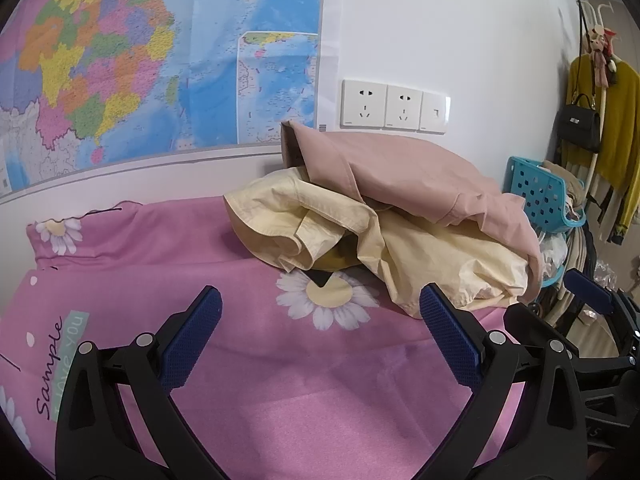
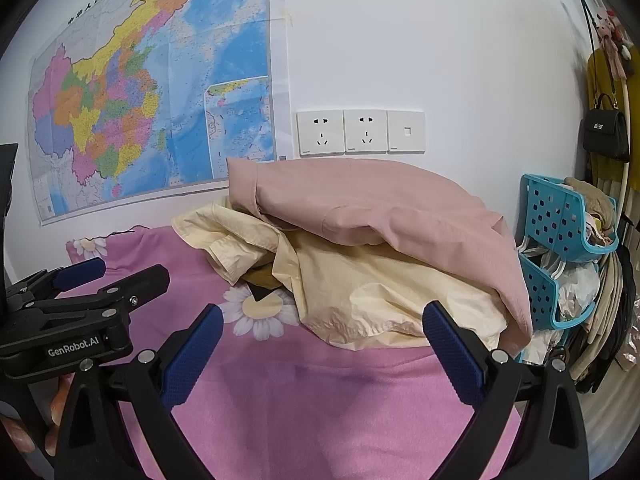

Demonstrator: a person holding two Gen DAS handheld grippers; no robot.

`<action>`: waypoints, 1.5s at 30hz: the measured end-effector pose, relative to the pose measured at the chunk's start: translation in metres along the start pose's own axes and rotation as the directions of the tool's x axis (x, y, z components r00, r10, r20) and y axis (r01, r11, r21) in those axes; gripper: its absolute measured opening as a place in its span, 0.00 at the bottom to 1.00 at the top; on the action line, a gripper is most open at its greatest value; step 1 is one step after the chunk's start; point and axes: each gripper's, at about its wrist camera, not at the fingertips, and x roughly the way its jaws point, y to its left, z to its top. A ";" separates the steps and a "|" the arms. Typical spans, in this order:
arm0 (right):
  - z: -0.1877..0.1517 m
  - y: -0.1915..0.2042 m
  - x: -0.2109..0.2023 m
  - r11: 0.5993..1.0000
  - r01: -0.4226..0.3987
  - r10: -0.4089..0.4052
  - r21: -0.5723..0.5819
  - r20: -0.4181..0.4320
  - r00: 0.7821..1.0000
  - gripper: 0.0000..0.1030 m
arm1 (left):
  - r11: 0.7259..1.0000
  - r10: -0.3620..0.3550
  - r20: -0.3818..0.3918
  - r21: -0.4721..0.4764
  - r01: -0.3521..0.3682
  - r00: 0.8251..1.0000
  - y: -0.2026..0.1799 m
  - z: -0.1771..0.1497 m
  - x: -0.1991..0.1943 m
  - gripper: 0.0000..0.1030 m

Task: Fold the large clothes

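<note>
Pink sheet (image 1: 248,248) lay bare ahead of both grippers, left (image 1: 320,336) and right (image 2: 323,338), jaws spread, nothing held. Clothes pile (image 2: 360,248) ran lengthwise along the wall (image 2: 440,40), reaching the sheet's right edge.

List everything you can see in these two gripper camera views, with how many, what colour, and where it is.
pink garment: one, dusty pink, top of the pile on the bed
yellow garment: one, pale yellow, crumpled under the pink garment
bedsheet: one, pink with white daisies, covering the bed
map: one, multicoloured, wall at left
wall sockets: three white plates, wall above the pile
basket rack: two tiers, turquoise, right of the bed
handbag: one, black, hanging at far right
mustard top: one, hanging at far right
left gripper: black with blue pads, open over the sheet
right gripper: black with blue pads, open before the pile
</note>
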 end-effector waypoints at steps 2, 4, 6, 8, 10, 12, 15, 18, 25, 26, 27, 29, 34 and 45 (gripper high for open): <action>0.000 0.000 0.000 1.000 -0.001 0.001 0.001 -0.001 1.000 0.94 | 1.000 -0.002 0.000 -0.003 0.002 1.000 0.000 0.000 0.000 0.95; 0.000 0.000 0.000 1.000 -0.002 0.002 0.000 -0.001 1.000 0.94 | 1.000 -0.001 0.001 -0.004 0.001 1.000 -0.001 0.001 0.001 0.95; 0.000 0.000 0.001 1.000 0.000 0.000 -0.002 -0.001 1.000 0.94 | 1.000 -0.001 0.000 -0.003 0.001 1.000 -0.001 0.001 0.001 0.95; 0.001 0.000 0.002 1.000 0.000 0.000 -0.004 -0.002 1.000 0.94 | 1.000 -0.001 0.000 -0.004 0.001 1.000 -0.001 0.001 0.002 0.95; 0.002 0.000 0.002 1.000 0.000 0.000 -0.003 0.000 1.000 0.94 | 1.000 -0.003 -0.001 -0.005 0.003 1.000 -0.001 0.001 0.002 0.95; 0.003 -0.001 0.004 1.000 0.001 -0.001 -0.003 -0.003 1.000 0.94 | 1.000 -0.002 -0.001 -0.005 0.002 1.000 -0.002 0.001 0.002 0.95; 0.003 0.000 0.004 1.000 0.005 -0.005 -0.004 -0.002 1.000 0.94 | 1.000 -0.003 -0.001 -0.006 0.003 1.000 -0.002 0.001 0.002 0.95; 0.003 0.000 0.005 1.000 0.003 -0.003 -0.004 -0.002 1.000 0.94 | 1.000 -0.002 0.000 -0.005 0.002 1.000 -0.002 0.001 0.002 0.95; 0.004 0.000 0.008 1.000 0.004 -0.004 -0.014 -0.005 1.000 0.94 | 1.000 -0.004 -0.001 -0.014 0.004 1.000 0.001 0.004 0.006 0.95; 0.004 0.000 0.008 1.000 0.004 -0.004 -0.014 -0.005 1.000 0.94 | 1.000 -0.003 -0.002 -0.015 0.003 1.000 0.001 0.005 0.007 0.95; 0.004 0.001 0.008 1.000 0.005 -0.005 -0.016 -0.005 1.000 0.94 | 1.000 -0.003 -0.002 -0.017 0.003 1.000 0.001 0.005 0.008 0.95; 0.004 0.001 0.008 1.000 0.006 -0.006 -0.017 -0.005 1.000 0.94 | 1.000 -0.005 -0.002 -0.021 0.005 1.000 0.003 0.006 0.009 0.95; 0.005 0.003 0.009 1.000 0.009 -0.009 -0.024 -0.008 1.000 0.94 | 1.000 -0.004 -0.005 -0.022 0.004 1.000 0.004 0.005 0.012 0.95; 0.017 0.003 0.020 0.997 0.022 -0.022 -0.074 0.002 1.000 0.94 | 0.999 0.012 -0.007 -0.030 -0.012 1.000 0.011 0.007 0.024 0.95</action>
